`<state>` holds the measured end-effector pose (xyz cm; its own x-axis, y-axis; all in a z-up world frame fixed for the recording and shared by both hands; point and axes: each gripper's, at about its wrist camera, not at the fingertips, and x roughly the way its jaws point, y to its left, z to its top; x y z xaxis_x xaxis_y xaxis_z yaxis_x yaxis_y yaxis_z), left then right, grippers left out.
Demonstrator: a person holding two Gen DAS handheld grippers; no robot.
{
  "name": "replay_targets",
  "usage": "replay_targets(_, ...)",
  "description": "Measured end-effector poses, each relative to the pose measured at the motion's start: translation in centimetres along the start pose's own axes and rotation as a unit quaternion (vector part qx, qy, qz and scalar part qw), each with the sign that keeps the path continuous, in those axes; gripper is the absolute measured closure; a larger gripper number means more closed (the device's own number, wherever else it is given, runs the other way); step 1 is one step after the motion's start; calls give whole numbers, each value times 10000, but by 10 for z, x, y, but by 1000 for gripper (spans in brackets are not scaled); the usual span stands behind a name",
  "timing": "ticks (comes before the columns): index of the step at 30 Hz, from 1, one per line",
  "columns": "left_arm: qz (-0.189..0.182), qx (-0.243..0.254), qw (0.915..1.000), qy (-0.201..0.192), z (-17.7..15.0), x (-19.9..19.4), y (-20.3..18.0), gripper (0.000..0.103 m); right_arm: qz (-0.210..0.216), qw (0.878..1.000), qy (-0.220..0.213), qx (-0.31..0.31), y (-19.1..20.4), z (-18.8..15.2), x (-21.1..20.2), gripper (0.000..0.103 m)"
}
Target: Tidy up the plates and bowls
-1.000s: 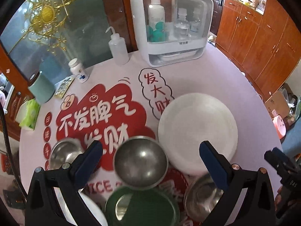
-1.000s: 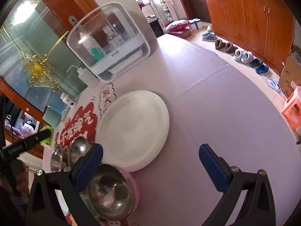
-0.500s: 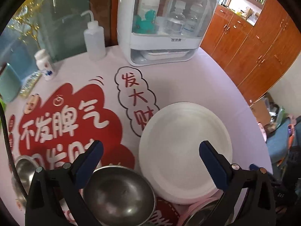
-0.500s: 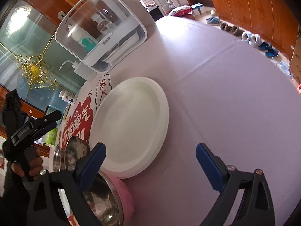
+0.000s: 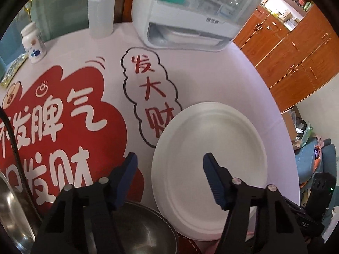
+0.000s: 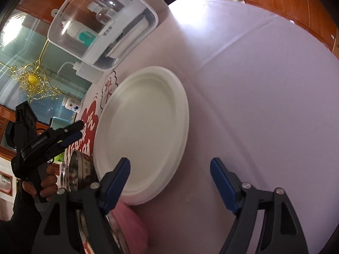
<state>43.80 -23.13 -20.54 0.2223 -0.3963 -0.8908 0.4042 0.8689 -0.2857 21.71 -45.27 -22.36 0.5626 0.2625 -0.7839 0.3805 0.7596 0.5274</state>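
1. Your left gripper (image 5: pixel 169 165) hangs over the near-left rim of the white plate (image 5: pixel 211 165); jaws half open, just been closing, the rim between them, not yet pinched.
2. Your right gripper (image 6: pixel 169 169) straddles the plate's (image 6: pixel 144 131) near edge; jaws fairly wide, also just been closing, nothing gripped.
3. The plate lies flat on the counter (image 6: pixel 264 95), a steel bowl (image 5: pixel 144 230) touching its near-left edge.
4. Step looks like approach-to-grasp on the plate. Next: lower onto the rim and close.
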Motion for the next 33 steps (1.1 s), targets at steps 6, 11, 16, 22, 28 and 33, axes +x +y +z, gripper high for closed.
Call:
replay_targets(6, 215, 67, 9996, 191, 1, 12, -3, 47, 13, 10000, -47, -21, -1, 0, -3, 36)
replay_targets(11, 234, 58, 9993, 301, 3, 22, -6, 56, -1, 10000, -36, -63, 1, 2, 2, 49)
replay_targets(16, 436, 50, 9984, 357, 4, 28, -8, 59, -26, 10000, -25, -19, -2, 4, 2, 58)
replay_targets(22, 632, 128, 9971, 397, 7, 35, -8, 69, -10, 10000, -3, 62, -6, 5, 4, 77)
replay_targets(28, 629, 159, 9970, 423, 7, 40, -9, 80, 88, 9999, 35, 47, -6, 5, 7, 80)
replay_targets(33, 608, 200, 9970, 436, 7, 44, -13, 85, 137, 9999, 51, 36, -4, 5, 8, 83)
